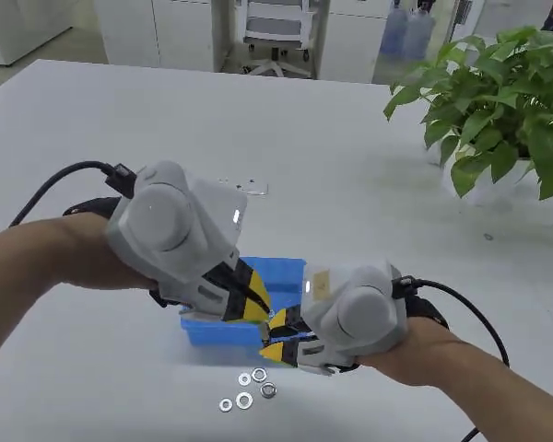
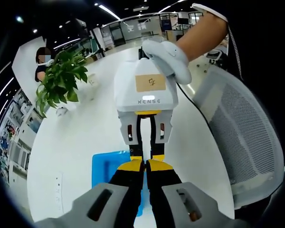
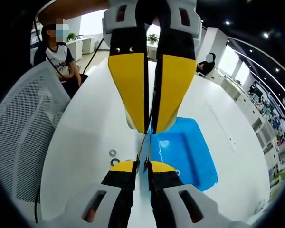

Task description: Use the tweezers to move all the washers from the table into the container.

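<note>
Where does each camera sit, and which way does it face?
Head view: from above, down on left gripper, right gripper, container, washers; both forearms show.
Left gripper view: along its jaws, at the right gripper and container.
Right gripper view: along its jaws, at the left gripper, tweezers, washers, container.
Shared: container, in all three.

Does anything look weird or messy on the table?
Nothing is broken or spilled. The odd bit: the left gripper and right gripper meet tip to tip by the blue box, both pinching the thin tweezers. A few washers lie loose on the table.
</note>
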`<act>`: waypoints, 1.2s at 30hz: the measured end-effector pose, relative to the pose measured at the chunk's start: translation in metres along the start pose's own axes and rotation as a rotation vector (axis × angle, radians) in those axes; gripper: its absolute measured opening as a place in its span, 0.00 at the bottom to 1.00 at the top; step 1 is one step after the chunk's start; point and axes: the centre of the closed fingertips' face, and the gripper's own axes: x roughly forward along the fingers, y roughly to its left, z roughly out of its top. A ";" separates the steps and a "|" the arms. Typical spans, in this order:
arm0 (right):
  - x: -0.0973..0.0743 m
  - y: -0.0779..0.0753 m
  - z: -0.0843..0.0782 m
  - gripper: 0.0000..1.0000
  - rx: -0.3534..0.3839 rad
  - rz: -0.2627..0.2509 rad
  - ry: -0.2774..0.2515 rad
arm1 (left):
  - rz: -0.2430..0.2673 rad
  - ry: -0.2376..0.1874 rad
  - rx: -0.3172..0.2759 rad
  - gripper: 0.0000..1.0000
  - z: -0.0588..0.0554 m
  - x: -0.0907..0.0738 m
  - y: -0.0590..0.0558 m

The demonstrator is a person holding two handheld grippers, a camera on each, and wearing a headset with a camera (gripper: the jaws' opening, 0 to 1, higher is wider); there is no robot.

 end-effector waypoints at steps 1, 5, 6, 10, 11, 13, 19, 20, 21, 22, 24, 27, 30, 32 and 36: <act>0.001 0.002 -0.001 0.12 0.005 0.004 0.001 | -0.004 0.000 -0.003 0.06 -0.001 0.001 -0.001; 0.005 0.008 -0.005 0.12 0.017 0.014 0.003 | -0.015 0.004 -0.009 0.06 -0.005 0.005 -0.006; 0.005 0.009 -0.006 0.12 0.017 0.015 0.004 | -0.017 0.004 -0.010 0.06 -0.006 0.006 -0.007; 0.008 0.014 -0.009 0.12 0.022 0.025 0.010 | -0.025 0.003 -0.017 0.06 -0.008 0.010 -0.011; 0.008 0.015 -0.010 0.12 0.026 0.027 0.010 | -0.027 0.002 -0.019 0.06 -0.008 0.010 -0.012; 0.009 0.017 -0.012 0.12 0.030 0.031 0.011 | -0.032 0.001 -0.023 0.06 -0.010 0.013 -0.014; 0.012 0.024 -0.016 0.12 0.047 0.042 0.013 | -0.045 0.005 -0.029 0.06 -0.011 0.017 -0.019; 0.013 0.024 -0.017 0.12 0.047 0.042 0.013 | -0.048 0.006 -0.029 0.06 -0.012 0.018 -0.019; 0.013 0.025 -0.017 0.12 0.050 0.044 0.013 | -0.050 0.007 -0.029 0.06 -0.012 0.019 -0.020; 0.014 0.026 -0.018 0.12 0.054 0.044 0.013 | -0.052 0.008 -0.029 0.06 -0.013 0.019 -0.020; 0.015 0.027 -0.019 0.12 0.059 0.045 0.011 | -0.056 0.010 -0.031 0.06 -0.013 0.020 -0.021; 0.016 0.029 -0.020 0.12 0.067 0.047 0.011 | -0.060 0.012 -0.032 0.06 -0.014 0.022 -0.022; 0.017 0.031 -0.022 0.13 0.075 0.049 0.011 | -0.067 0.014 -0.033 0.06 -0.015 0.024 -0.024; 0.018 0.032 -0.023 0.13 0.080 0.051 0.010 | -0.072 0.014 -0.035 0.06 -0.015 0.026 -0.025; 0.020 0.035 -0.026 0.13 0.092 0.056 0.010 | -0.078 0.017 -0.038 0.06 -0.017 0.029 -0.027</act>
